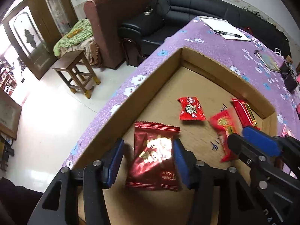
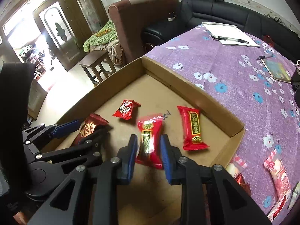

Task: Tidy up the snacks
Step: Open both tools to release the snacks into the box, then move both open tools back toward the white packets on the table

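A shallow cardboard tray (image 1: 159, 69) lies on a table covered with a purple flowered cloth (image 1: 215, 43), and four red snack packets are inside it. The left gripper (image 1: 149, 161) points down into the tray with its blue pads spread on either side of a dark red foil packet (image 1: 153, 159); a clear gap shows at the left pad, while the right pad sits at the packet's edge, so the jaws stand apart and do not clamp it. The right gripper (image 2: 149, 152) has its fingers narrowly parted around a bright red bar packet (image 2: 150, 140), which looks blurred between the pads; whether the pads press on it cannot be told. A second red bar packet (image 2: 194, 129) lies just right of it near the tray's corner, and a small red packet (image 2: 126, 111) rests farther in on the tray floor. Outside the tray, pink-wrapped snacks (image 2: 275, 170) lie on the cloth at the right, and a notepad with a pen (image 2: 229, 34) lies at the far end.
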`<state>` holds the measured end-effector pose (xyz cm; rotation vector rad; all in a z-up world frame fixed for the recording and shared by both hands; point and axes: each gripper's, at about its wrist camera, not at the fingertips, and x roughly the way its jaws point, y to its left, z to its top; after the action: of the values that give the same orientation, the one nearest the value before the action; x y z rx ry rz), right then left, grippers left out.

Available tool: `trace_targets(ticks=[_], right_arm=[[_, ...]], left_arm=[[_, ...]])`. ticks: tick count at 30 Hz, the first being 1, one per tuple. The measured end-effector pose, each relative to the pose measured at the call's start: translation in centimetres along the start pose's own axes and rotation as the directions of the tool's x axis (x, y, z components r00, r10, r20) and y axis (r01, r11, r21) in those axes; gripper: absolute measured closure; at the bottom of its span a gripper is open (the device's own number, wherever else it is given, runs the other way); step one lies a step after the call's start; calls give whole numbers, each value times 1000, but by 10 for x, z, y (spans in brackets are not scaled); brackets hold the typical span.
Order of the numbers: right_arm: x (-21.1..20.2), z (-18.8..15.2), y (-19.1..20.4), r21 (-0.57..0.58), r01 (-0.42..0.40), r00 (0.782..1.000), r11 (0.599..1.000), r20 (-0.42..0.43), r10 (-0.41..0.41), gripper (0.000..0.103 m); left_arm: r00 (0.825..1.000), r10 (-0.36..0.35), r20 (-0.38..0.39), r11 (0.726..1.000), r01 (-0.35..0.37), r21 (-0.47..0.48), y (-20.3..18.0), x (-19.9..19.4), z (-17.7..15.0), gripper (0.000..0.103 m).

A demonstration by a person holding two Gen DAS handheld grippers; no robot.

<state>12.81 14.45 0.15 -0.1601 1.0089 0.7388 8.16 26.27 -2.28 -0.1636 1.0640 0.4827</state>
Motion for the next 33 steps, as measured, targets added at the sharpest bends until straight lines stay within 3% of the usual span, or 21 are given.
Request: trace_targets(ticks=[5, 9, 15, 19, 21, 25, 29, 33], right_arm=[[-8, 0, -6, 19, -7, 1000, 1000, 20, 7, 69], [-27, -6, -12, 63, -20, 998, 998, 61, 16, 58], [-82, -46, -40, 122, -5, 993, 993, 121, -10, 57], [-128, -92, -85, 171, 82, 984, 982, 142, -107, 51], [-153, -120, -118, 216, 172, 970, 961, 132, -203, 50], [-189, -166, -177, 309, 303, 935, 901, 86, -344, 48], [-214, -203, -224, 405, 343, 914, 847, 64, -401, 48], [-231, -228, -241, 451, 329, 911, 830, 79, -404, 48]], left_arm=[[1000, 12, 6, 1000, -12, -3, -1, -5, -1, 44], [1000, 25, 18, 1000, -25, -14, -4, -18, -6, 44], [996, -63, 60, 998, 61, 32, -37, -54, -27, 44], [987, -141, 74, 984, 131, 120, -79, -78, -43, 40], [983, -170, 71, 971, 155, 182, -108, -87, -49, 40], [965, -262, 24, 922, 243, 301, -175, -101, -63, 41], [961, -275, 38, 881, 236, 410, -228, -109, -80, 41], [960, -276, 44, 878, 233, 417, -244, -107, -96, 41]])
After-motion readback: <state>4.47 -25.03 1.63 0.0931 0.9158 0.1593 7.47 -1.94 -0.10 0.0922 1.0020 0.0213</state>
